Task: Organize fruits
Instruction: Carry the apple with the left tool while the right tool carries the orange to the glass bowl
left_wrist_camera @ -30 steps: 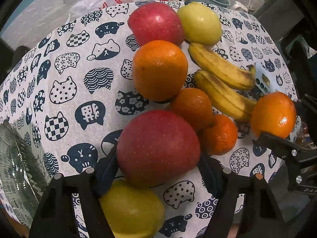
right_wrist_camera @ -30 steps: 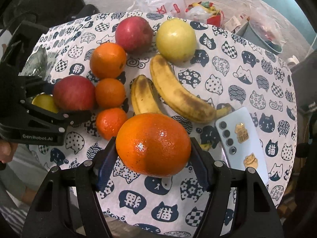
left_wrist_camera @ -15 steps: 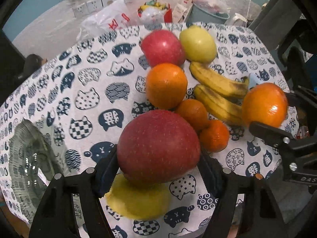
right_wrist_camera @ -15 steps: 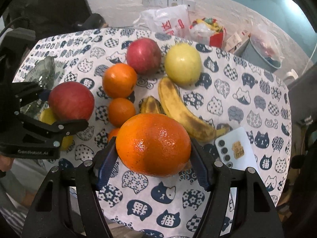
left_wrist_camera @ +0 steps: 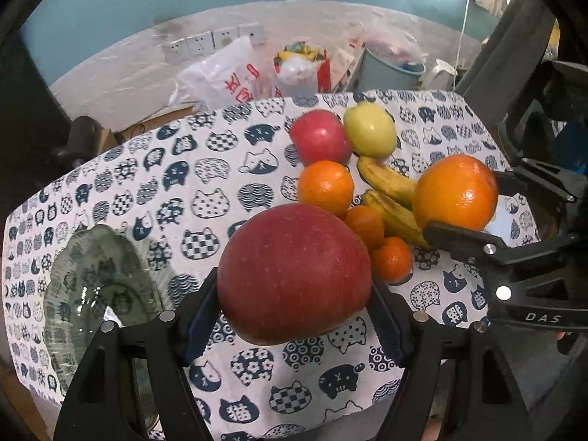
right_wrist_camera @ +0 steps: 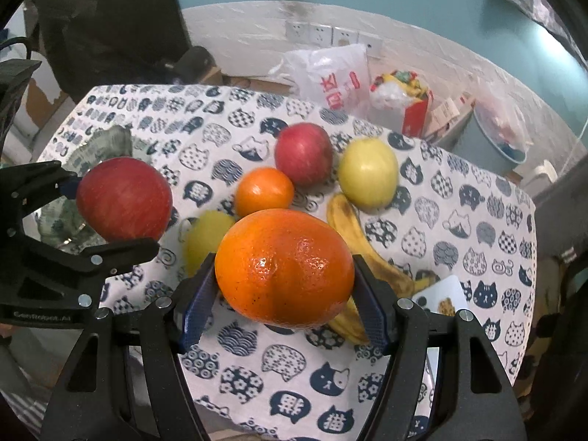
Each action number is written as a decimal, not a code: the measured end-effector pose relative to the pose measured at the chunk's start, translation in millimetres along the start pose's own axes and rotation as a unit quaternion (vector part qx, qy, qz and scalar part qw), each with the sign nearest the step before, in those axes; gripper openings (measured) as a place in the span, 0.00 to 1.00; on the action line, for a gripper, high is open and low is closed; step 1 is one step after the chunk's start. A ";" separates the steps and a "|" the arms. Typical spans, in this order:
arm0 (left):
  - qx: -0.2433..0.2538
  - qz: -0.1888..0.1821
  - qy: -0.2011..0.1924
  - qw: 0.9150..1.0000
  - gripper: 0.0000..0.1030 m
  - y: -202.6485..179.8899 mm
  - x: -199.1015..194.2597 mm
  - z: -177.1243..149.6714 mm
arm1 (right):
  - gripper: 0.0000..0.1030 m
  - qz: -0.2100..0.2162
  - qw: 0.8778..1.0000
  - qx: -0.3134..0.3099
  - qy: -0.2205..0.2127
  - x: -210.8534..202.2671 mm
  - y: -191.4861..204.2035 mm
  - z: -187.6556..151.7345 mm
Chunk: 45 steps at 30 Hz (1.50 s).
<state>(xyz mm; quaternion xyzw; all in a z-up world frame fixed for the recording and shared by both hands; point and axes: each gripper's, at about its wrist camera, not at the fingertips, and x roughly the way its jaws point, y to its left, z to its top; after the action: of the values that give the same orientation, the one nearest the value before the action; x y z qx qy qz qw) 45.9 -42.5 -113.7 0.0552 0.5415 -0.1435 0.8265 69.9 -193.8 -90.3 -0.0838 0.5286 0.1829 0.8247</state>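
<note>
Now that both fruits have come clear of the cloth, the scene reads differently from a second ago: the left tongs (left_wrist_camera: pixel 294 316) stay clamped on the big red apple (left_wrist_camera: pixel 294 272), which then sat low among the other fruit and now hangs above the desk (left_wrist_camera: pixel 205 198) with the patterned cloth showing under it, and the yellow apple (right_wrist_camera: pixel 205 235) that lay just beneath it is left behind on the cloth, seen only from the right wrist. The right tongs (right_wrist_camera: pixel 283 312) likewise keep their pads pressed on the large orange (right_wrist_camera: pixel 284 266), lifted off the near right part of the desk. More wall, sockets and bags beyond the far edge have come into both views, which fits a rise and a tilt back of both hands. Left on the cloth are a red apple (left_wrist_camera: pixel 319 141) and a green-yellow apple (left_wrist_camera: pixel 369 134) at the far side, an orange (left_wrist_camera: pixel 325 187), two small tangerines (left_wrist_camera: pixel 391 259) and two bananas (left_wrist_camera: pixel 389 183), with a phone (right_wrist_camera: pixel 443 296) at the near right. The glass bowl (left_wrist_camera: pixel 73 275) sits empty at the near left of the desk. My reading is that pick-up is done for these two and carrying is next, most likely toward that bowl, though nothing shows the goal for certain; the apple is much the nearer to it
</note>
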 end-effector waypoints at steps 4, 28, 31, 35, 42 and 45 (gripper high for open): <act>-0.014 0.003 -0.012 1.000 0.74 13.0 -15.0 -3.8 | 0.67 0.007 1.000 -0.008 -0.010 -4.7 13.4 9.6; -0.096 0.038 -0.050 0.993 0.74 96.7 -62.7 -37.3 | 0.67 0.054 0.995 -0.078 -0.033 -1.7 113.3 58.8; -0.108 0.042 -0.049 0.992 0.74 108.0 -63.8 -44.2 | 0.67 0.058 0.994 -0.086 -0.032 1.2 124.5 63.6; -0.125 0.047 -0.047 0.990 0.74 124.2 -63.7 -51.7 | 0.67 0.064 0.993 -0.095 -0.030 5.9 140.7 69.8; -0.155 0.061 -0.034 0.985 0.74 153.9 -58.0 -68.6 | 0.67 0.077 0.990 -0.114 -0.020 17.8 170.1 79.2; -0.166 0.067 -0.024 0.983 0.74 165.4 -52.0 -76.1 | 0.67 0.081 0.989 -0.123 -0.012 26.1 182.6 81.9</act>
<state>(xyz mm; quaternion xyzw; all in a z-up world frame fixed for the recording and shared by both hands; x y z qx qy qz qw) 8.8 143.1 -108.0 -0.0501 0.5331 0.0033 0.8446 77.4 6.8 -68.8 -0.1390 0.4970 0.3139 0.7969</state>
